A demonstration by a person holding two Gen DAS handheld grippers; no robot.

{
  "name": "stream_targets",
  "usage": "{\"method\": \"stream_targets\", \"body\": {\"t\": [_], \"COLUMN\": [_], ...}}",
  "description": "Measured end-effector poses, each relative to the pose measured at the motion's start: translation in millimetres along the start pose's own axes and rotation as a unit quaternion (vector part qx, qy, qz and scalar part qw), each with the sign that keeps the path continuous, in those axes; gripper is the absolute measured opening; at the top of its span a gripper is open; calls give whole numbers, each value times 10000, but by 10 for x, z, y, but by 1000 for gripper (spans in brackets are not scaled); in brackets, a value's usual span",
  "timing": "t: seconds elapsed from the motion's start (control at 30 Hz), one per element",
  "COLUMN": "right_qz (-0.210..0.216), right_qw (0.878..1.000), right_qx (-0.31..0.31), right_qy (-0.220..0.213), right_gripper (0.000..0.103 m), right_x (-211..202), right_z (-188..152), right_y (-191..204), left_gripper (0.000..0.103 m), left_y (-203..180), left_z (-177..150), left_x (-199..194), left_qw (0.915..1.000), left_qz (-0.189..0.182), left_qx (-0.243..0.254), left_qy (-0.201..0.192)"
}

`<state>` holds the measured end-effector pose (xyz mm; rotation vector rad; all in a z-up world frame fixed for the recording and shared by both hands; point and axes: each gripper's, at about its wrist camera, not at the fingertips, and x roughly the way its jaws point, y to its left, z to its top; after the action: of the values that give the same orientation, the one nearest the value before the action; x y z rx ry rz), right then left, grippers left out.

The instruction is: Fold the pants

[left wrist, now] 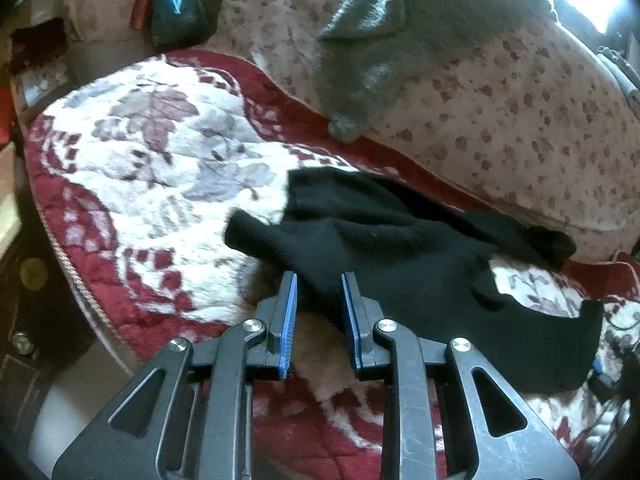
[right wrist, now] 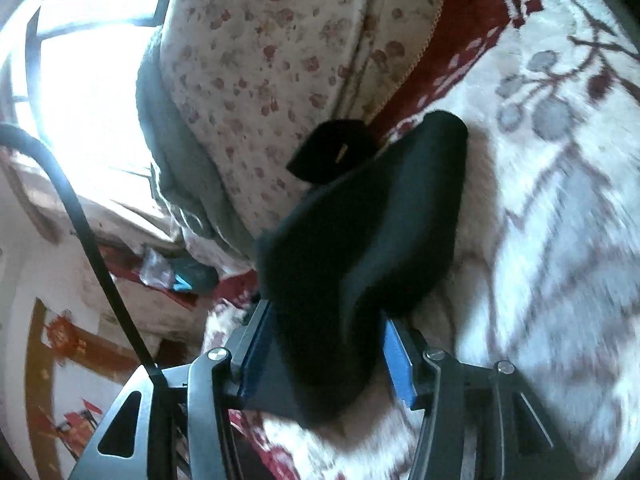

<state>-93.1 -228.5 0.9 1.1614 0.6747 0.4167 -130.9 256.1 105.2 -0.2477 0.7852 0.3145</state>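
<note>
Black pants (left wrist: 400, 248) lie crumpled on a red and white floral bed cover (left wrist: 152, 168). My left gripper (left wrist: 318, 284) is open and empty, with its blue-padded tips just at the near edge of the pants. In the right wrist view my right gripper (right wrist: 324, 320) has its jaws wide apart with a thick bunch of the black pants (right wrist: 360, 220) lying between them. The cloth fills the gap, and I cannot tell whether the pads press on it. That view is blurred.
A rolled floral quilt (left wrist: 500, 92) lies along the far side with a grey fuzzy garment (left wrist: 392, 40) on it. A bright window (right wrist: 80, 60) is behind. Clutter and a teal bag (left wrist: 176, 8) sit at the bed's far left. A black cable (right wrist: 92, 240) hangs by my right gripper.
</note>
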Motion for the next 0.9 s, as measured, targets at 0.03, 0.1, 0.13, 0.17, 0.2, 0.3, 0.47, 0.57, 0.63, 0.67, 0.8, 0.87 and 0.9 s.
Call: {"method": "stream_targets", "body": {"t": [0.03, 0.1, 0.13, 0.17, 0.2, 0.3, 0.47, 0.57, 0.63, 0.67, 0.8, 0.87, 0.9], "right_qz": [35, 47, 65, 83, 50, -440, -1453, -1586, -1520, -1445, -1234, -1107, -1171], "right_qw": [10000, 9997, 9994, 9987, 9981, 9938, 9861, 9821, 9838, 9859, 9896, 9922, 9922], "right_qx": [39, 113, 171, 247, 270, 61, -83, -80, 66, 192, 16, 7, 2], "right_qy": [-37, -204, -294, -436, -544, -1018, -804, -1014, -952, -816, -742, -567, -434], "right_gripper": [50, 50, 50, 50, 50, 50, 51, 55, 56, 56, 56, 56, 56], "right_x": [14, 14, 10, -13, -39, -162, -286, -459, -437, -381, -247, -141, -60], "right_z": [42, 128, 166, 203, 233, 345, 435, 432, 486, 523, 628, 673, 700], "right_y": [-6, -35, -52, -69, -79, -35, 42, -6, -107, -167, -116, -97, -92], "left_gripper": [21, 21, 21, 21, 21, 21, 21, 21, 21, 21, 21, 21, 21], "left_y": [14, 58, 75, 84, 80, -9, -330, -633, -890, -1027, -1465, -1643, -1735], "left_z": [3, 13, 19, 29, 39, 58, 42, -5, -55, -84, -192, -243, -270], "left_x": [-38, -110, -145, -161, -162, -133, -90, -63, -8, 20, 146, 229, 281], "left_qw": [9999, 9994, 9991, 9992, 9993, 9998, 9991, 9966, 9931, 9911, 9838, 9792, 9772], "left_qz": [109, 248, 285, 275, 242, 109, -323, -669, -920, -1024, -1360, -1556, -1615], "left_qx": [16, -7, -37, -43, -34, 17, 245, 479, 725, 844, 1106, 1183, 1229], "left_qy": [-96, -247, -298, -299, -268, -170, -92, -51, 68, 125, 384, 541, 623]}}
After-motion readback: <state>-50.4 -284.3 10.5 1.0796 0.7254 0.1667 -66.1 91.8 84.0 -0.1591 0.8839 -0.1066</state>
